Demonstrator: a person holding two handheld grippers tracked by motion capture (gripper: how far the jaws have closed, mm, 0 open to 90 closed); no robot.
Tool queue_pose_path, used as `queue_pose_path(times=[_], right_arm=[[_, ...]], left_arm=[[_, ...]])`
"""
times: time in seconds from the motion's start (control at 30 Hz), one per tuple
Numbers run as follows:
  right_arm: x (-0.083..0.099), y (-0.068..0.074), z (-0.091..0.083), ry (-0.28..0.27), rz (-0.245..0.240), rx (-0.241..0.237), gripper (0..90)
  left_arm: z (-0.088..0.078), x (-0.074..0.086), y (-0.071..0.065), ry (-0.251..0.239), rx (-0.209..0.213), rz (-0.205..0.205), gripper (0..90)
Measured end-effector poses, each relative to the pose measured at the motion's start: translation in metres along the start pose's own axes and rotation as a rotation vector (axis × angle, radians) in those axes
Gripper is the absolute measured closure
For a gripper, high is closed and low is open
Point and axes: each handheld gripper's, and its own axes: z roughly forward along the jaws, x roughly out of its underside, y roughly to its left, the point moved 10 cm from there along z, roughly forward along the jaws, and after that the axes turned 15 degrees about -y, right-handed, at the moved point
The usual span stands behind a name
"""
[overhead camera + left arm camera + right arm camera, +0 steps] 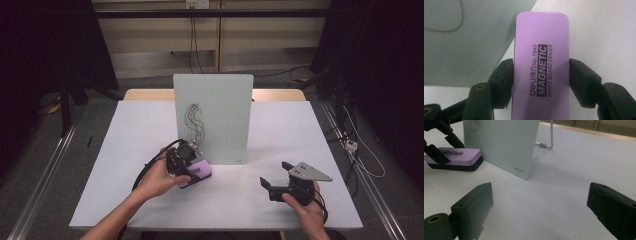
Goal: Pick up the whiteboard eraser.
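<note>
A purple whiteboard eraser (197,172) with a black felt underside lies on the white table by the foot of an upright glass whiteboard (220,105). Its label (541,72) reads "MAGNETIC WHITE BOARD ERASER". My left gripper (541,82) is shut on the eraser, one black jaw pressed to each long side. Dark scribbled lines (194,122) mark the board just above that gripper (181,159). My right gripper (539,195) is open with nothing between its jaws, low over the table to the board's right (266,184). From there the eraser (461,155) sits at the far left.
The board stands on a metal wire foot (547,143) behind it. The white table sheet (280,130) ends at a wooden edge (280,94) at the back. Cables (357,150) hang off the table's right side, and dark stands flank the table.
</note>
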Motion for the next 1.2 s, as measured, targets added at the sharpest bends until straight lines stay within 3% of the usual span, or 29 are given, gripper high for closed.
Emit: queue_pose_path(times=[0.17,0.53,1.2], right_arm=[[0.0006,0.001,0.0003,0.004,-0.001,-0.005,6.5],[0.0007,0.001,0.0007,0.005,0.001,-0.005,6.4],[0.0007,0.0009,0.0009,0.004,0.003,-0.006,6.4]], left_arm=[[0.0012,0.0025,0.0002,0.015,0.015,0.011,39.7],[0.0027,0.0049,-0.001,0.022,-0.001,0.027,40.5],[-0.0009,0.0056,-0.0032,-0.018,0.003,0.011,40.9]])
